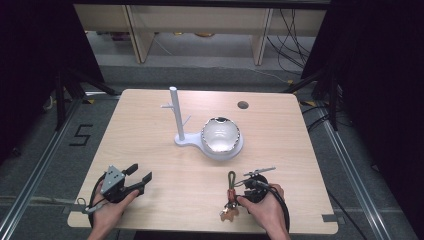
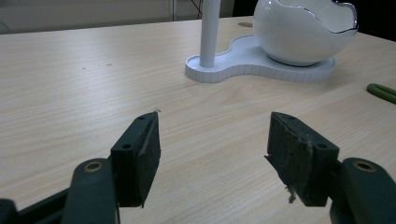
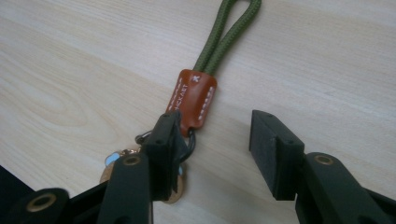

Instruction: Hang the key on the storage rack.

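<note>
With the right gripper (image 3: 212,140) spread beside the keychain (image 3: 194,95) and the left gripper (image 2: 212,154) spread and empty, centre both pads on the leather tab (image 3: 192,98) before pinching.

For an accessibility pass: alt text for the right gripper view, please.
The right tool, jaws open, sits low over a keychain lying on the wooden table; one jaw overlaps its brown leather tab. Its green cord loop runs away from the tool.

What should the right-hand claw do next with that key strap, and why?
Probably shift so the brown leather tab sits midway in the right gripper, then close. Its jaws stand open over the keychain; one jaw lies against the tab's edge, the other is apart, so closing now might miss it.
</note>
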Tool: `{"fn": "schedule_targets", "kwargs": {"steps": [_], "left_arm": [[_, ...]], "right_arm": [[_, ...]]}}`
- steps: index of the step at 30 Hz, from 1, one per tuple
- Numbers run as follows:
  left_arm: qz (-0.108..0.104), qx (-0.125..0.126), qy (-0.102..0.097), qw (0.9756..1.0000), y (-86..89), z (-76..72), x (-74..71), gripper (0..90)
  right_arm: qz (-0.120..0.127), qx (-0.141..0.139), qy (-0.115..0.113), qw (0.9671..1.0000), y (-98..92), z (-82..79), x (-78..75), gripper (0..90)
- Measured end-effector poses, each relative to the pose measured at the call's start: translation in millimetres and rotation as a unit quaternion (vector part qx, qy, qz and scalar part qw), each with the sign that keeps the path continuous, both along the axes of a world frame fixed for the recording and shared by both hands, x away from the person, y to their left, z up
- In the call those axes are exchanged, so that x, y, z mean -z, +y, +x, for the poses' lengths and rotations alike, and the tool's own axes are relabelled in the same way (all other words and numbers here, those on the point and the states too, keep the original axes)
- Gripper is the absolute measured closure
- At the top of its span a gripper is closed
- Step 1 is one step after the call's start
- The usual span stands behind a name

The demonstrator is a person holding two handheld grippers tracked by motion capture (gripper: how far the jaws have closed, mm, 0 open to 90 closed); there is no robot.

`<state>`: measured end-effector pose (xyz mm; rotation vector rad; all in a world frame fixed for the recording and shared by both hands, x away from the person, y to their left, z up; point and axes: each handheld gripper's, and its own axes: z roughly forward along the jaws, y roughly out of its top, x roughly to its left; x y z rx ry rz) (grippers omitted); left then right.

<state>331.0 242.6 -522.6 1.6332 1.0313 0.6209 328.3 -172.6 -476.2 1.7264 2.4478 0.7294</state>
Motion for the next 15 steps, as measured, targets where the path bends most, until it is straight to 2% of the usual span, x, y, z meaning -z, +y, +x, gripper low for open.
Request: {"fn": "schedule_targets", "kwargs": {"steps": [1,3,4,9,10,12,14,15], "left_arm": [[-0.003,0.002,0.0,1.0,0.0,0.8,0.8,34.6],[-0.002,-0.001,0.001,1.0,0.2,-0.3,0.3,35.0],[-0.001,-0.002,0.0,1.0,0.1,-0.5,0.3,35.2],[-0.006,-0.005,-0.003,1.0,0.8,-1.0,0.4,35.4],[-0.006,-0.005,-0.003,1.0,0.8,-1.0,0.4,35.4],[-0.008,-0.008,-0.001,0.9999,0.7,-1.1,0.5,35.6],[-0.007,-0.008,-0.001,0.9999,0.5,-1.1,0.4,35.8],[-0.007,-0.008,-0.001,0.9999,0.5,-1.0,0.4,35.9]], "right_arm": [[-0.009,0.012,0.014,0.9998,2.0,-0.5,-1.2,55.6],[-0.007,0.011,0.022,0.9997,4.3,0.2,-2.3,56.5],[-0.014,0.014,0.031,0.9993,6.0,1.0,-2.9,56.6],[-0.025,0.001,0.041,0.9989,11.3,4.6,-5.3,56.4],[-0.027,0.008,0.048,0.9984,13.4,5.2,-6.5,56.4],[-0.028,-0.004,0.047,0.9985,15.4,7.6,-6.9,56.4],[-0.034,0.002,0.061,0.9976,18.8,9.9,-9.2,56.5],[-0.035,-0.007,0.053,0.9979,19.5,12.5,-9.4,56.6]]}}
